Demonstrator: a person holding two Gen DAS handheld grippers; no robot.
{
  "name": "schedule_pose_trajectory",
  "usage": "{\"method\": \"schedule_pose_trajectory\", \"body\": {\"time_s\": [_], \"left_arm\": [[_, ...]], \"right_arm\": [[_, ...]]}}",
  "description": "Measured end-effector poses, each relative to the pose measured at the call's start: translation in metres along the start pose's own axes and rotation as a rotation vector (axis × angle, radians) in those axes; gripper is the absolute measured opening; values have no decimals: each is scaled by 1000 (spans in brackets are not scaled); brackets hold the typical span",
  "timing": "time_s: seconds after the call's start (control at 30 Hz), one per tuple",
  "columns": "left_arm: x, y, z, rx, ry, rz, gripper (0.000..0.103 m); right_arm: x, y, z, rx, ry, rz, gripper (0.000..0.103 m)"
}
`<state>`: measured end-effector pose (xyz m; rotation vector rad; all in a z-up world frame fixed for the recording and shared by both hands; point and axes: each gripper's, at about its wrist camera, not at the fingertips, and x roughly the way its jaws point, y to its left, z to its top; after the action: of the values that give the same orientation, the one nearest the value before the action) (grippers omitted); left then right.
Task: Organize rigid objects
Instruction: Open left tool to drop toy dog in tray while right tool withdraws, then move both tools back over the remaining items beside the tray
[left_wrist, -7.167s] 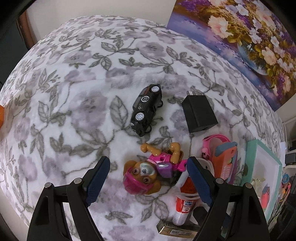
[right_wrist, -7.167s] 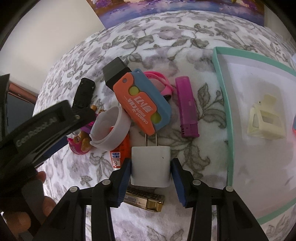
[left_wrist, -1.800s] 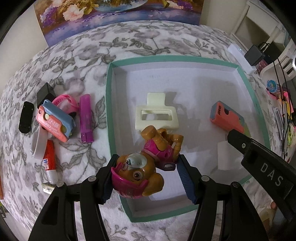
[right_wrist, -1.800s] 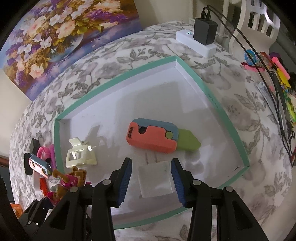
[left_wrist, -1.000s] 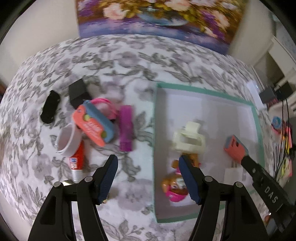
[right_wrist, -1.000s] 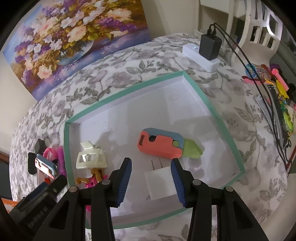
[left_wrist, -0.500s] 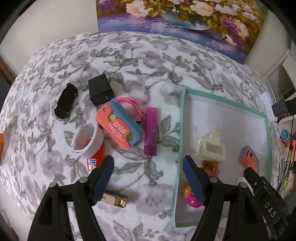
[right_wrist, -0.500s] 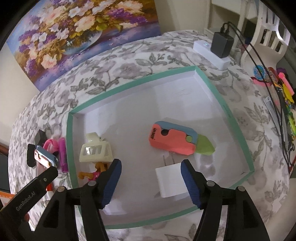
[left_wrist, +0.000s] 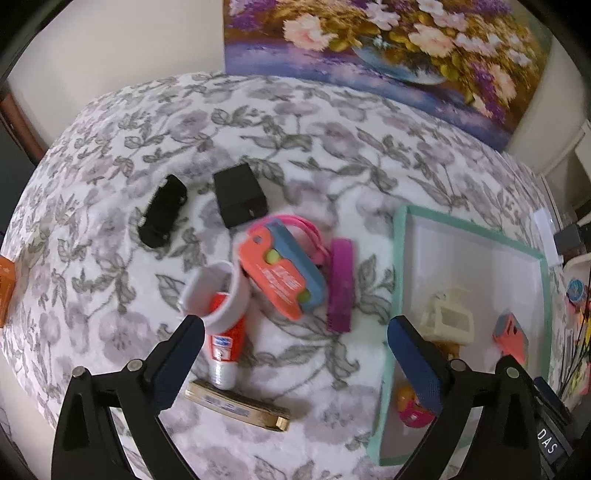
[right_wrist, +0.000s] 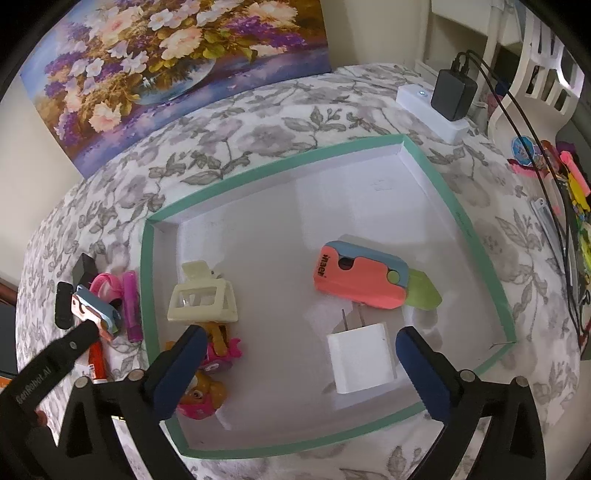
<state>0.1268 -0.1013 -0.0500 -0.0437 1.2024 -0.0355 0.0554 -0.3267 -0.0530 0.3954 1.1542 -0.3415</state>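
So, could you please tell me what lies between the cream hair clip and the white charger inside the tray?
Nothing: in the right wrist view, only bare tray floor separates the cream hair clip from the white charger.

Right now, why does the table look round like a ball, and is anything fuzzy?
Both wrist views use fisheye lenses, which bend the flowered tablecloth into a dome. The left wrist view is slightly smeared, as on the purple comb; the right wrist view is sharper, with the white charger crisp.

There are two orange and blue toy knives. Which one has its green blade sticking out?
The toy knife in the tray: its green blade pokes out. The toy knife on the cloth shows no blade.
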Motion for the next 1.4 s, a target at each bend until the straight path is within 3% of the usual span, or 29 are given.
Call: {"method": "schedule_pose_trajectory", "body": {"time_s": [0.47, 0.77, 1.4], "left_arm": [[-19, 61, 15, -95, -75, 30, 100], [-35, 103, 19, -148, -94, 45, 100], [-10, 162, -8, -210, 17, 106, 100]], "right_arm": [[-16, 33, -5, -39, -68, 58, 103], [-26, 82, -17, -111, -61, 129, 103], [4, 164, -66, -221, 94, 171, 103]]}}
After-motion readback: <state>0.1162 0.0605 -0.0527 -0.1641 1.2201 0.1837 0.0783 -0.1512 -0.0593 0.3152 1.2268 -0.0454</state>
